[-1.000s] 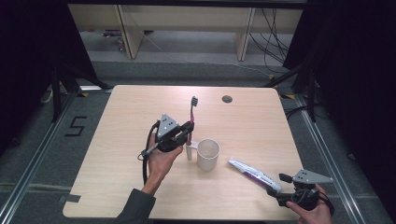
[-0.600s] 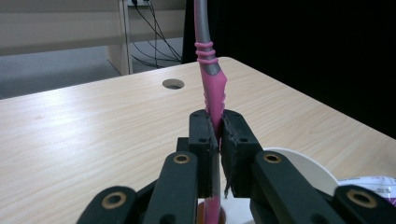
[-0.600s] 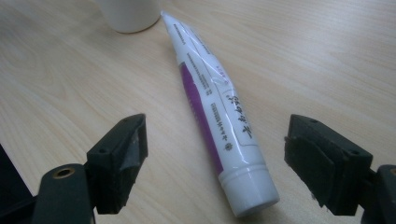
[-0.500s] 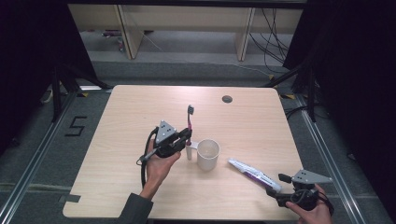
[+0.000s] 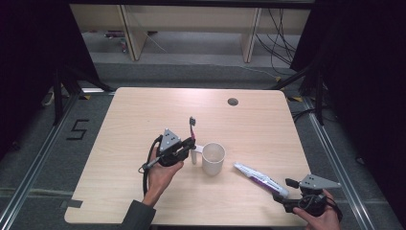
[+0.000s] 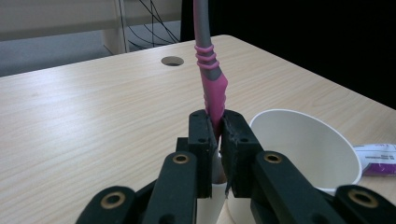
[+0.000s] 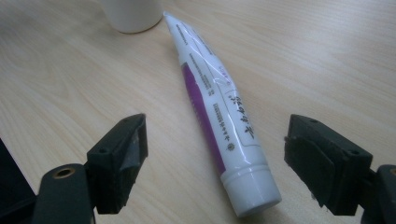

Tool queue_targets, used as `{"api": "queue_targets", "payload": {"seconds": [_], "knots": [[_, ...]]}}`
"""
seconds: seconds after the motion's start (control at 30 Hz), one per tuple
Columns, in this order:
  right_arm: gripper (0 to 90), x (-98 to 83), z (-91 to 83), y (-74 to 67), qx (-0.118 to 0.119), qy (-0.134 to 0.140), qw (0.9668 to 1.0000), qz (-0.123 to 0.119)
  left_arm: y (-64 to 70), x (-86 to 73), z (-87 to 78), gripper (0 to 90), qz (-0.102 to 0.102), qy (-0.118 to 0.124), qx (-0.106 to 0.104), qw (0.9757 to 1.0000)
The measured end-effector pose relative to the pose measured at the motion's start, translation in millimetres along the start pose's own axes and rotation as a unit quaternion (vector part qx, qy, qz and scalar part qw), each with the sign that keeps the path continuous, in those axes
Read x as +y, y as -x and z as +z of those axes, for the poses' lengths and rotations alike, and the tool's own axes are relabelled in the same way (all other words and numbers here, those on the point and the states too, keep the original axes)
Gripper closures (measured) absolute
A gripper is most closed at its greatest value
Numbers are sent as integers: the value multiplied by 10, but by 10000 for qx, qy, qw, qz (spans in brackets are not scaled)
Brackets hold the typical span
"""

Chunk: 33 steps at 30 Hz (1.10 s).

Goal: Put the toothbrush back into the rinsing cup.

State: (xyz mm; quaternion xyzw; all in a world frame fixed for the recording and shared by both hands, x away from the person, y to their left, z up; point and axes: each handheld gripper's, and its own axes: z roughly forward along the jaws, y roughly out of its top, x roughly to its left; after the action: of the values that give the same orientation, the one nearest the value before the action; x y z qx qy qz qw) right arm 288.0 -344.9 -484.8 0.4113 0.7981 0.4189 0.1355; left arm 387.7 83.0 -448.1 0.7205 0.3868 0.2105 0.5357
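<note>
The toothbrush (image 6: 211, 88) is clamped in my left claw (image 6: 218, 133), held upright by its pink rubbery grip section, the grey stem ringed with pink ribs rising above the pads. In the high view the toothbrush (image 5: 192, 128) stands just beside the white cup (image 5: 213, 158), bristle head up, over the middle of the table. I judge it light and stiff, a slim plastic stick; the soft pink sleeve gives my pads friction, so it should not slip, though so long a stem could swing about the narrow pinch if I knock it. The thick pink part is the place to hold it.

The white cup (image 6: 303, 149) looks like thin paper with a rolled rim, a tapered round wall, empty as far as I can see, and a nudge would likely tip it.

My right claw (image 7: 212, 158) stands wide apart, pads on either side of the toothpaste tube (image 7: 210, 107) without touching it. The tube lies flat, its white cap end toward me, its crimped tail toward the cup; glossy, soft plastic, white with a purple band, likely slippery and squashy, so I would take it near the firmer shoulder.

The wooden table (image 5: 134, 115) is pale laminate, smooth, with a round cable hole (image 5: 233, 101) at its far edge.
</note>
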Motion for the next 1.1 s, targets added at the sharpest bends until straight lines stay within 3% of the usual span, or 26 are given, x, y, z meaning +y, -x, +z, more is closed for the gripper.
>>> {"api": "queue_targets", "payload": {"seconds": [0.17,0.23,0.33,0.47,0.53,0.6,0.8,1.1], "knots": [[221,2,-6,-3,16,-33,10000,2,-16,-53,1,824,33,-68,-29,10000],[221,6,-8,13,-49,10,9999,-143,-14,-68,-2,823,46,-141,3,9999],[221,5,-8,17,-59,-18,9998,-171,-15,-79,8,822,42,-111,-32,9999],[221,6,-10,14,-41,-1,9999,-145,-4,-94,4,817,42,-152,-21,9999],[221,0,-8,-8,-24,-25,10000,-18,1,-92,1,814,66,-172,-21,9998],[221,5,-6,12,-72,14,9998,-165,10,-91,0,813,61,-176,-13,9998],[221,6,-9,13,-48,-25,9998,-181,9,-89,-3,790,70,-172,-1,9998],[221,5,-4,15,-63,33,9998,-195,8,-66,-37,684,87,-137,32,9999]]}}
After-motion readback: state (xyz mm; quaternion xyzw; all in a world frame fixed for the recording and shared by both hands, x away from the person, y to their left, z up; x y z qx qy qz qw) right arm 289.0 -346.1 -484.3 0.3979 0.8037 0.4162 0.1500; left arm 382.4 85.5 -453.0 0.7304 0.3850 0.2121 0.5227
